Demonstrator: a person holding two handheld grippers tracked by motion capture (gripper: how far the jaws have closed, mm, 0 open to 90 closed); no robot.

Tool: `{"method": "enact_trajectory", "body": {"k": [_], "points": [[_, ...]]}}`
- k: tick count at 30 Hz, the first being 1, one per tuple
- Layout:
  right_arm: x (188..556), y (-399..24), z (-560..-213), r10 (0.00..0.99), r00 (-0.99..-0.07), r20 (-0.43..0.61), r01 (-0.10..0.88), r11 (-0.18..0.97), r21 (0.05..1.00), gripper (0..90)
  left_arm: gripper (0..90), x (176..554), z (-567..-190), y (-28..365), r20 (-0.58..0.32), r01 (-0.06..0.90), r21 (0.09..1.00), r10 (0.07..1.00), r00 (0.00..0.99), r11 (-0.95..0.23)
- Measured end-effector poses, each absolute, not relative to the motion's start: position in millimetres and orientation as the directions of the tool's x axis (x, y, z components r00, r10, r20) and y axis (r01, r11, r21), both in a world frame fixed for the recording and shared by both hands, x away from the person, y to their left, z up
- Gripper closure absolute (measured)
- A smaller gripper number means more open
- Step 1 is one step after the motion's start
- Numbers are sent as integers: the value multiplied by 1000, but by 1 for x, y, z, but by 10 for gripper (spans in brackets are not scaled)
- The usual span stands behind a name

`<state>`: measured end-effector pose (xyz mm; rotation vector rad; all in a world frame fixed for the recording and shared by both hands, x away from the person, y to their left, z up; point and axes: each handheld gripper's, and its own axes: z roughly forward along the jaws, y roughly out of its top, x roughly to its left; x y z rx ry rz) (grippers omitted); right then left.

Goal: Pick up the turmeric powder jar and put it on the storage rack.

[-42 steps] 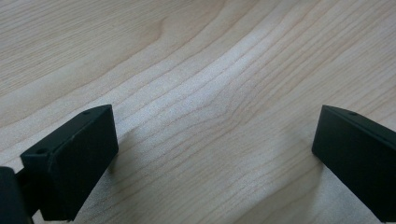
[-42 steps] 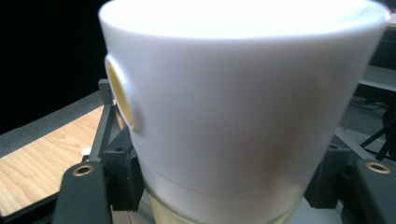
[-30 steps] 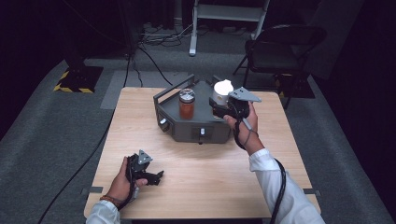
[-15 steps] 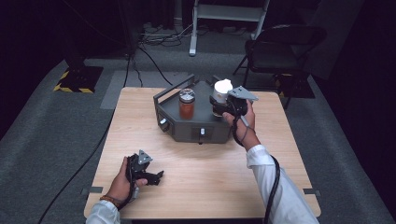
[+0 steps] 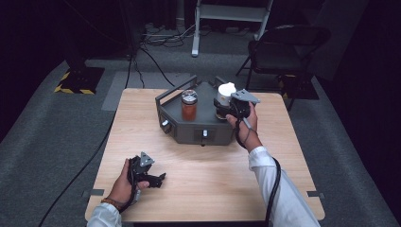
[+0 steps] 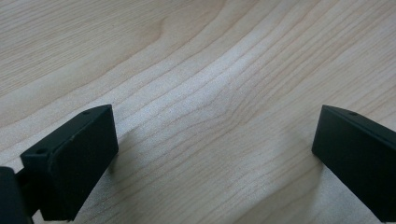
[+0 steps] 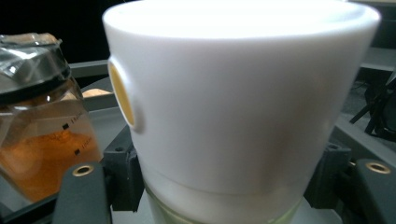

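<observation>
Right gripper [image 5: 226, 108]: jaws clamped on white-capped jar [image 5: 225, 97], now seated lower at the grey rack [image 5: 198, 130] than 1 second earlier. Orange-filled jar [image 5: 188, 105] stands beside it. Left gripper [image 5: 150, 178]: jaws released, unmoved on wooden table [image 5: 208, 179].

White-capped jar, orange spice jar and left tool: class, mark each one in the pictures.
White-capped jar [image 7: 243, 102]: right gripper view, side of its white cap.
Orange spice jar [image 5: 189, 109]: high view, glass side over the orange filling.
Left tool [image 5: 158, 178]: high view, between its fingertips.
</observation>
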<state>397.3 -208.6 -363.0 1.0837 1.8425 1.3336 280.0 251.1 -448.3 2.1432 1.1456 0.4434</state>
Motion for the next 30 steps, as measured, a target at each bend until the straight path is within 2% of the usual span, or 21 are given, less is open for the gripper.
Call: {"method": "enact_trajectory", "body": {"k": [20,23,26,30], "points": [[399,-211,-366,877,-481,-6,267,153,951,266,1,280,-448,251,-11,603,688,824,566,-405],[398,-210,-364,880,-474,-8,272,155,950,225,1,280,-448,251,-11,602,688,824,566,-405],[396,-208,-366,890,-455,-17,272,157,949,115,1,280,-448,251,-10,603,688,824,566,-405],[395,-211,-367,884,-467,-29,267,172,948,35,1,280,-448,251,-11,603,688,824,566,-404]]}}
